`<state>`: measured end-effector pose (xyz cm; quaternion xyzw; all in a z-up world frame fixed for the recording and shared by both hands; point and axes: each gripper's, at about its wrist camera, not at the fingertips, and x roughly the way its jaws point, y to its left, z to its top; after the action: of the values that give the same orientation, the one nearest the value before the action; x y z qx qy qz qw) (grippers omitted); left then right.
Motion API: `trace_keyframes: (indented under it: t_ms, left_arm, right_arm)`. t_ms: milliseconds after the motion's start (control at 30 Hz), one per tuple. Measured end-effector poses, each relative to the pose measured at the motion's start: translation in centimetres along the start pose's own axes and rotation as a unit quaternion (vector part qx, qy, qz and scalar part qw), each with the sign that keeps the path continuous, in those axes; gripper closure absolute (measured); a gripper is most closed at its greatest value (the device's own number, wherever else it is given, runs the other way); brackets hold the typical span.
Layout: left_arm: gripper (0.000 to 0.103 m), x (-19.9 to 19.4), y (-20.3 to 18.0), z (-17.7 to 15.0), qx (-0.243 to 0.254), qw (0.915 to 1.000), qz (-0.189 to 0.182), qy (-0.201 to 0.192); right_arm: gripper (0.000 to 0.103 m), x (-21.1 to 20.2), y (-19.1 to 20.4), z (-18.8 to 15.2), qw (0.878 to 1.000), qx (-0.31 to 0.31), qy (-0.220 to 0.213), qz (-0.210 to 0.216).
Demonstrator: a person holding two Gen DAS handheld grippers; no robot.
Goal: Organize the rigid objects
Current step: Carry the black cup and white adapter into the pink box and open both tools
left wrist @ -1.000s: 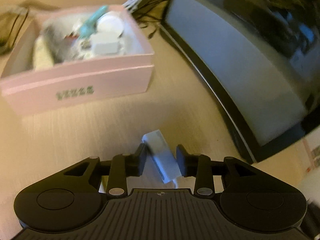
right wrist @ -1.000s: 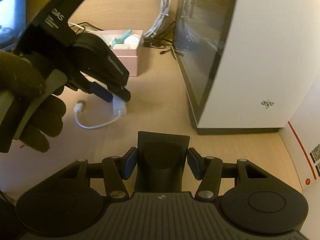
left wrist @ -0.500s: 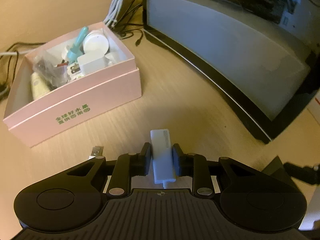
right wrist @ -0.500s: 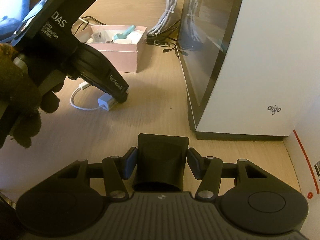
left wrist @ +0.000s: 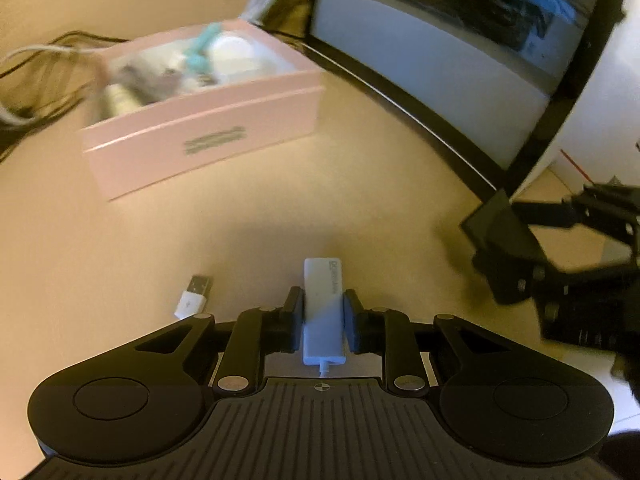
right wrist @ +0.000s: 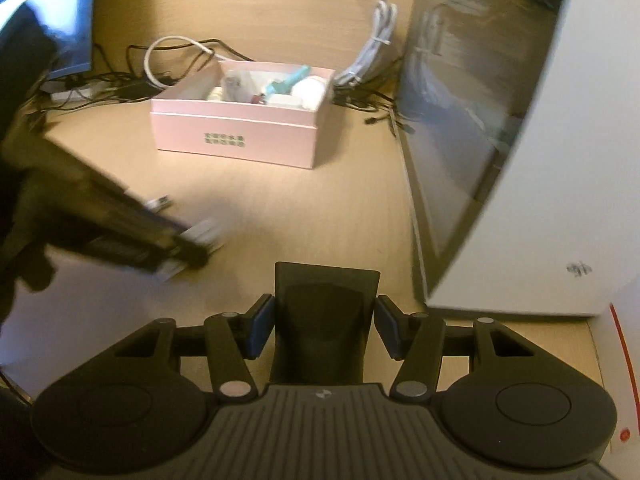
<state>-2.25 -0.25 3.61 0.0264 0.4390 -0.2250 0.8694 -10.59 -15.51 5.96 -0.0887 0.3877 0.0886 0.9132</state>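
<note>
Left gripper — matte black, ribbed base, silver screws, blue pads.

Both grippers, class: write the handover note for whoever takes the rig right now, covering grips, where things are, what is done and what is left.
Left gripper: shut on the white adapter; its USB plug trails beside it over the desk.
Right gripper: shut on a black holder.
Pink box sits open ahead, already holding small items.
Done: adapter and holder are gripped.
Left: probably put both in the box.
</note>
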Motion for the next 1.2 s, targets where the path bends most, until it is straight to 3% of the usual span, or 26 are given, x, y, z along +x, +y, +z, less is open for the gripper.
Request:
trace_keyframes:
  t_ms: [100,200,433,500,600,700,833,967,1200]
  left_arm:
    - [0.079,-2.5,2.1,0.8,-0.028,0.9991,0.010,-0.029]
    - [0.079,-5.8,3.6,3.8,-0.038,0.9951,0.006,-0.091]
    - [0.078,-12.1,6.6,14.8,-0.014,0.9751,0.011,-0.221]
    - [0.078,-12.0,7.9,18.5,-0.044,0.9723,-0.009,-0.229]
    - [0.078,-9.2,10.0,21.8,-0.113,0.9766,-0.019,-0.182]
    - [0.078,-5.5,10.7,21.1,-0.098,0.9846,-0.032,-0.141]
    - [0.078,-1.6,12.0,17.2,-0.113,0.9884,-0.027,-0.097]
    - [0.078,-2.1,12.8,11.9,-0.132,0.9858,-0.015,-0.104]
    - [0.078,-5.0,11.4,3.5,-0.092,0.9900,0.048,-0.096]
  right_arm:
    - [0.049,-0.3,0.5,2.0,1.000,-0.010,-0.018,0.014]
    - [0.049,-1.1,0.7,5.7,0.998,-0.016,-0.060,0.027]
    - [0.049,-1.6,-0.4,17.8,0.981,-0.026,-0.187,0.035]
    - [0.048,-0.8,-0.5,21.2,0.976,-0.036,-0.212,0.021]
    - [0.043,1.6,-1.2,24.2,0.980,-0.027,-0.194,0.037]
    - [0.039,3.0,-1.4,23.8,0.985,-0.002,-0.171,0.031]
    - [0.035,5.6,-1.7,20.1,0.993,0.017,-0.113,0.025]
    - [0.035,7.4,-1.6,15.8,0.998,0.031,-0.053,0.015]
    - [0.035,8.8,0.1,10.0,0.997,0.074,0.022,-0.010]
